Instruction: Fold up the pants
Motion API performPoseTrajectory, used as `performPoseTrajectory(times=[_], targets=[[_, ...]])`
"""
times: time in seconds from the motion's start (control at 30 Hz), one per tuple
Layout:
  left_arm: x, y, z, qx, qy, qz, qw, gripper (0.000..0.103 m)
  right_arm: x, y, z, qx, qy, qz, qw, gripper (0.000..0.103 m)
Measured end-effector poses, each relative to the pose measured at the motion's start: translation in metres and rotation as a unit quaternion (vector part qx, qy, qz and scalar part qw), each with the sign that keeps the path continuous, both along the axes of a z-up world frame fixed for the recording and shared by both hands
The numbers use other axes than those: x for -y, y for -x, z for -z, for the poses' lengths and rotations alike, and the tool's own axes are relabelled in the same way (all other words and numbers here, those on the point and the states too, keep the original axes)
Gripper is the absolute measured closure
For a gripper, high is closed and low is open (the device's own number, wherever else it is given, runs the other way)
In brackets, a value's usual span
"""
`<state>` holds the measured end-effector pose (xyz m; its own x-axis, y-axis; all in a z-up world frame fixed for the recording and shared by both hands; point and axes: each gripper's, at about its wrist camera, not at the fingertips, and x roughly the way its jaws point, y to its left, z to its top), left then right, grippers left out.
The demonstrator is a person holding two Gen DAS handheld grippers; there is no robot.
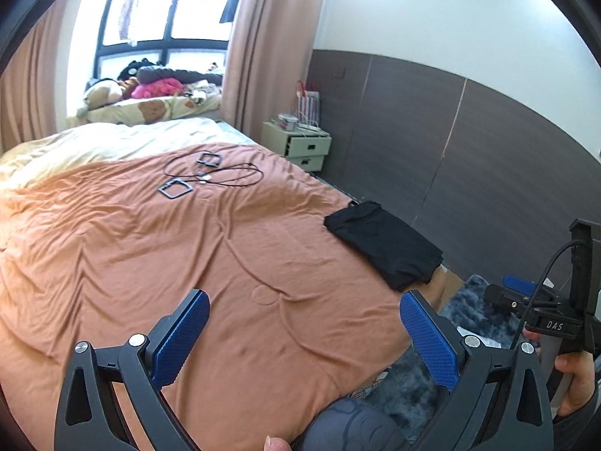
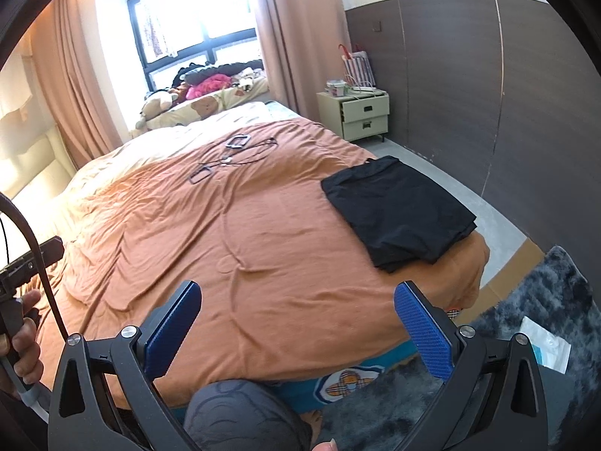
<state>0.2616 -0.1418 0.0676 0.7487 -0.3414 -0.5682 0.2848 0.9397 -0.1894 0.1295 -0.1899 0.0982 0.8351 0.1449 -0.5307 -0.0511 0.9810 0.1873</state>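
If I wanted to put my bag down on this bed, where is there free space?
The widest bare stretch of the orange bedspread lies between the folded black pants at its right edge and the cables and square frames farther back. The far end by the window is crowded with stuffed toys and clothes.

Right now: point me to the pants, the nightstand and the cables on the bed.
pants [image 2: 398,210], right wrist view, middle of the folded black fabric
nightstand [image 2: 355,114], right wrist view, upper drawer front
cables [image 1: 229,174], left wrist view, black loops on the orange cover
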Motion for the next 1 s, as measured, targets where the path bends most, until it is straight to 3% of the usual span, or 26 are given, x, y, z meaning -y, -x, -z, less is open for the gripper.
performPoseTrajectory(times=[0.43, 1.0], targets=[[-0.053, 0.093, -0.008, 0.044, -0.027, -0.054, 0.9972, 0.001, -0.027, 0.046, 0.014, 0.033, -0.001, -0.038, 0.999, 0.0], [-0.08, 0.184, 0.002, 0.069, -0.034, -0.082, 0.9937, 0.001, -0.037, 0.115, 0.038, 0.078, -0.019, -0.065, 0.995, 0.0]])
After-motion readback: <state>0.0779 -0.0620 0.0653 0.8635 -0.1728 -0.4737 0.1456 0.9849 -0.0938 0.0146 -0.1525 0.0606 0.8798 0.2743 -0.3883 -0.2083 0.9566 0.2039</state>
